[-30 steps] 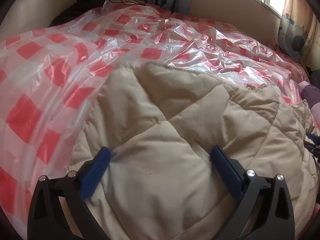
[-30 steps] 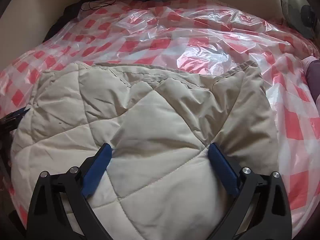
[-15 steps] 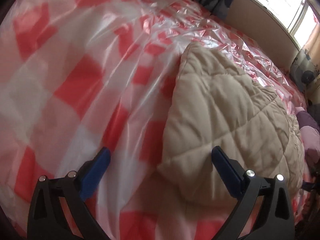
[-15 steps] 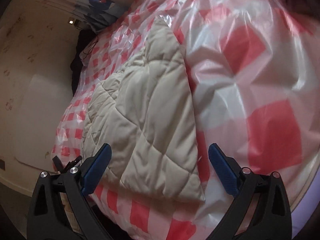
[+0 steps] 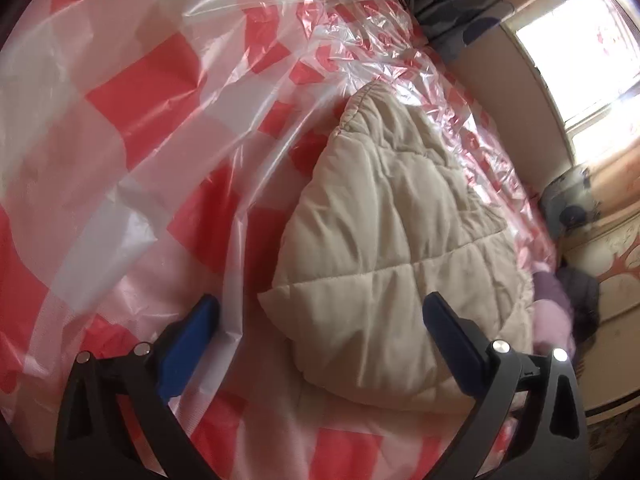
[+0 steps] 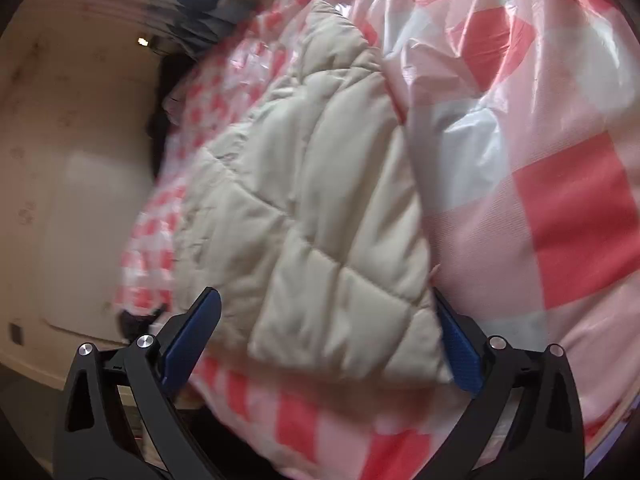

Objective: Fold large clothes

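folded beige quilted garment (image 5: 392,248) on red-checked plastic sheet (image 5: 132,92) near sheet's front edge; left gripper (image 5: 320,320) & right gripper (image 6: 326,322) both w/ jaws apart, holding nothing.

A beige quilted padded garment (image 5: 392,256) lies folded into a thick, puffy bundle on a bed covered by a red-and-white checked plastic sheet (image 5: 132,92). Diamond stitching crosses its surface, a gathered seam edges its far end, and one near corner (image 6: 420,356) lies flat on the sheet.
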The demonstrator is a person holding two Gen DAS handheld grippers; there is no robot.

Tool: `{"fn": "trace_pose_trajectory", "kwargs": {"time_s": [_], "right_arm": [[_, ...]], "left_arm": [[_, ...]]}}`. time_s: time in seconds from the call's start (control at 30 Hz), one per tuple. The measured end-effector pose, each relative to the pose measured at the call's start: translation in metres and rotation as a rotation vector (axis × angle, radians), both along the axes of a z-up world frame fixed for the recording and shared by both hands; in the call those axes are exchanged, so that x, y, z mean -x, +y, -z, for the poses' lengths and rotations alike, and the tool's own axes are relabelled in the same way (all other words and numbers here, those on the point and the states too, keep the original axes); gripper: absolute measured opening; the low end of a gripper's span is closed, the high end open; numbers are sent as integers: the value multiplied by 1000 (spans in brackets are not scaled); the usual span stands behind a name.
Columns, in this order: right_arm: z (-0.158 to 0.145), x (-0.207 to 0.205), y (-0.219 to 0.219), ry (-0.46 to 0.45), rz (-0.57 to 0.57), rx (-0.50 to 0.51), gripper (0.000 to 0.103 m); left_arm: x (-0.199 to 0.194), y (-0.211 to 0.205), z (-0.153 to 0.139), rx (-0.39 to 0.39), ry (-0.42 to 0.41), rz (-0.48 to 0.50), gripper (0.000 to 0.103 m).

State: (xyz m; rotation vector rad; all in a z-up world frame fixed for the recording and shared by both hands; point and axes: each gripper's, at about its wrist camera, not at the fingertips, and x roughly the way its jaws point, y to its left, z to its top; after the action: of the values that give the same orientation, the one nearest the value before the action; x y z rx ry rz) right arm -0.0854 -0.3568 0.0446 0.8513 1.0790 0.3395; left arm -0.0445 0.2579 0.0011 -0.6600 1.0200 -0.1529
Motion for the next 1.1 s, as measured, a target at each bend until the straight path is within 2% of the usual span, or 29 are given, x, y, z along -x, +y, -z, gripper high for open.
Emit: {"fn": "trace_pose_trajectory", "kwargs": {"time_s": [0.07, 0.1, 0.2, 0.27, 0.3, 0.4, 0.5, 0.57, 0.6, 0.7, 0.73, 0.8, 0.87, 0.93, 1.0, 1.1], "right_arm": [[-18, 9, 1, -101, -3, -9, 97], [-19, 11, 0, -114, -6, -9, 97], [-2, 9, 0, -9, -27, 39, 97], [-7, 14, -2, -50, -12, -7, 97], [-12, 19, -4, -75, -4, -12, 97], [-5, 20, -3, -47, -21, -24, 97], [4, 17, -4, -25, -23, -40, 97], [8, 11, -1, 3, -31, -4, 97], [6, 10, -2, 7, -31, 0, 97], [5, 14, -1, 3, -43, 2, 97], [8, 13, -1, 8, -45, -1, 97], [13, 11, 0, 14, -34, -15, 97], [12, 12, 0, -7, -21, -45, 97], [6, 15, -3, -38, -13, -66, 97], [4, 16, -8, -55, -19, -88, 97], [11, 14, -13, -25, -25, -97, 97]], "left_arm": [[6, -1, -8, 36, -45, 22, 97], [7, -2, -9, 31, -52, 29, 97], [7, -2, -1, 68, 22, 33, 97], [19, 2, -9, 83, 10, 37, 97], [26, 5, -13, 118, 2, 41, 97], [33, 11, -15, 190, 10, 37, 97], [21, 9, -9, 135, 30, 42, 97], [20, 12, -11, 161, 48, -16, 97], [28, 14, -22, 178, 14, -35, 97], [52, 6, -60, 105, -128, 8, 97], [52, 1, -63, 106, -121, 46, 97], [41, -6, -53, 124, -73, 80, 97], [25, -5, -35, 119, -28, 55, 97], [5, -1, -11, 166, 24, 23, 97], [-8, -8, 6, 169, 67, 24, 97], [-19, -21, 8, 118, 41, 22, 97]]}}
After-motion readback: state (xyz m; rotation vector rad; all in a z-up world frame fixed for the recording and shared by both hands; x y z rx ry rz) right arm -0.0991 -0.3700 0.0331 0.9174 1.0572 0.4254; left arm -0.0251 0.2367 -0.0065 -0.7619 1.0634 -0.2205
